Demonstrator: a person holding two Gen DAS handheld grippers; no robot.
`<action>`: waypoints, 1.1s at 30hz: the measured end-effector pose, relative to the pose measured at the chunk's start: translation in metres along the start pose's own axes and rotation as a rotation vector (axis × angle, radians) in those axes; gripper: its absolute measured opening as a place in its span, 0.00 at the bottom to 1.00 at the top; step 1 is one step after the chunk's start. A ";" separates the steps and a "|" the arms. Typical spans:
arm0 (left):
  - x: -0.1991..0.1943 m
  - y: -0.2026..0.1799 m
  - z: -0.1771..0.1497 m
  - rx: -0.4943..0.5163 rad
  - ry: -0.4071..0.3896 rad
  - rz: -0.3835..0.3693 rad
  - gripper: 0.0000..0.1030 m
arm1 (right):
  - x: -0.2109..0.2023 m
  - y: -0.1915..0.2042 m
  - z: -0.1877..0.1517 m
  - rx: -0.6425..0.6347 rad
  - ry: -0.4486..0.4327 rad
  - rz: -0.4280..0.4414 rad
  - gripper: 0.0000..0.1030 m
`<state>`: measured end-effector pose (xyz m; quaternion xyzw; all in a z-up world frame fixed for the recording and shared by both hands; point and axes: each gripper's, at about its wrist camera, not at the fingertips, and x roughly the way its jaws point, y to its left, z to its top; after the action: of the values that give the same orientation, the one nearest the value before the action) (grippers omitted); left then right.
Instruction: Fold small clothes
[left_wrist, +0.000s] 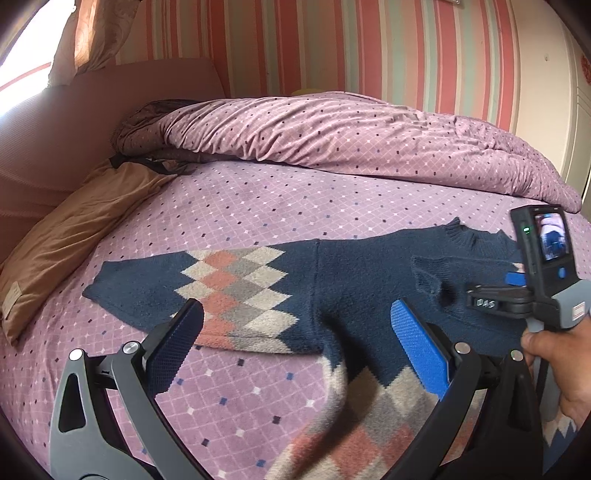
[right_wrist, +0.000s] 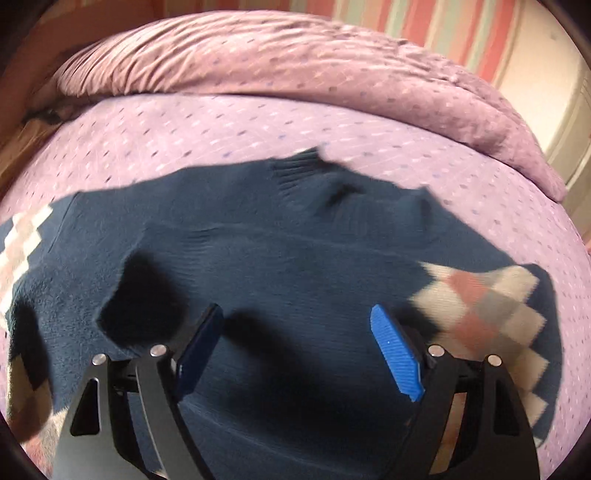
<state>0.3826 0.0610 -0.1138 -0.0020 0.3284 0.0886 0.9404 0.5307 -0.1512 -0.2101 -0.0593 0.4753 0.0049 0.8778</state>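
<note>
Navy argyle sweater (left_wrist: 354, 288), flat on bed (left_wrist: 258, 206); right view blurred, hem cut off. Left gripper (left_wrist: 295, 332), right gripper (right_wrist: 295, 339): fingers apart, empty.

Navy knit sweater (left_wrist: 354, 291) w/ argyle diamonds in cream, salmon, grey; lies flat on bed. L sleeve (left_wrist: 192, 284) stretched straight out sideways, R sleeve (right_wrist: 491, 306) folded in over body. Ribbed collar (right_wrist: 299, 166) at far edge, hem nearest cams.

bed (left_wrist: 258, 206) purple diamond-print sheet | on it: navy argyle sweater (left_wrist: 354, 295) spread flat, bunched quilt (left_wrist: 332, 133), tan pillow (left_wrist: 74, 236)
</note>
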 end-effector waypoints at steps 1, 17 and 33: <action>0.001 0.002 0.000 -0.004 0.002 0.000 0.97 | 0.000 0.009 0.001 -0.012 -0.004 0.010 0.80; 0.009 0.031 -0.006 -0.007 0.006 0.026 0.97 | -0.036 0.007 -0.015 -0.031 -0.111 0.072 0.80; 0.045 -0.073 -0.008 0.025 0.113 -0.258 0.97 | -0.081 -0.093 -0.047 0.024 -0.161 0.096 0.80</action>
<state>0.4249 -0.0036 -0.1517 -0.0372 0.3790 -0.0373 0.9239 0.4531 -0.2449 -0.1591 -0.0253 0.4055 0.0462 0.9126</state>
